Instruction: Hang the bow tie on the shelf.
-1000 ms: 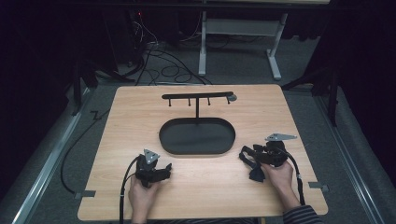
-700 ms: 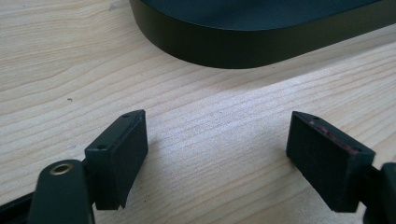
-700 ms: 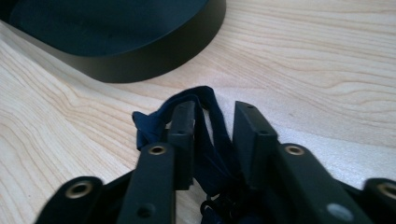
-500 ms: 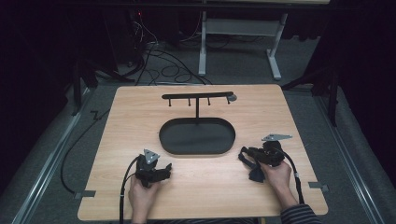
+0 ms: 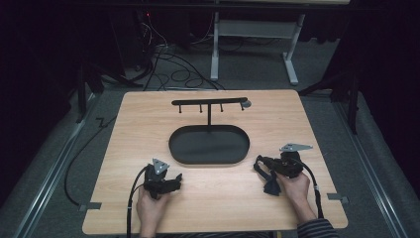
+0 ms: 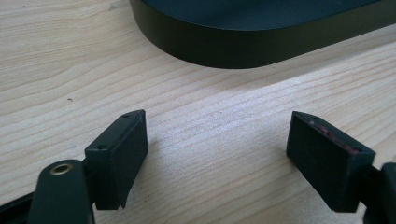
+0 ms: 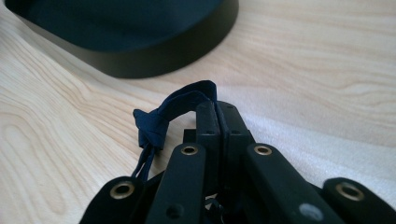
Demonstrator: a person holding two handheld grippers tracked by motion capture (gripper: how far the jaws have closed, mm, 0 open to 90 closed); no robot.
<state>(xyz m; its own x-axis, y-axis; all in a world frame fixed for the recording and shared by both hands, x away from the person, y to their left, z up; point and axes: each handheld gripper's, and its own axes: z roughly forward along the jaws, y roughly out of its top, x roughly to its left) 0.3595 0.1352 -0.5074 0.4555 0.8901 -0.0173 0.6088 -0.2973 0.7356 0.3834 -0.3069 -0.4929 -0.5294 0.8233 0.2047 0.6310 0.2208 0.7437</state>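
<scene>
Near the right front of the pale wooden table, the right gripper pinches a dark blue fabric strap, knotted and limp, its tail drooping toward the person. Left and farther off sits a matte black oval tray whose long axis runs left-right, with a hooked T-bar stand behind. Across the table, the left gripper rests spread and empty.

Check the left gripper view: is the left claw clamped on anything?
No. The left claw stands wide open, with bare wooden table showing between its two pads.
</scene>
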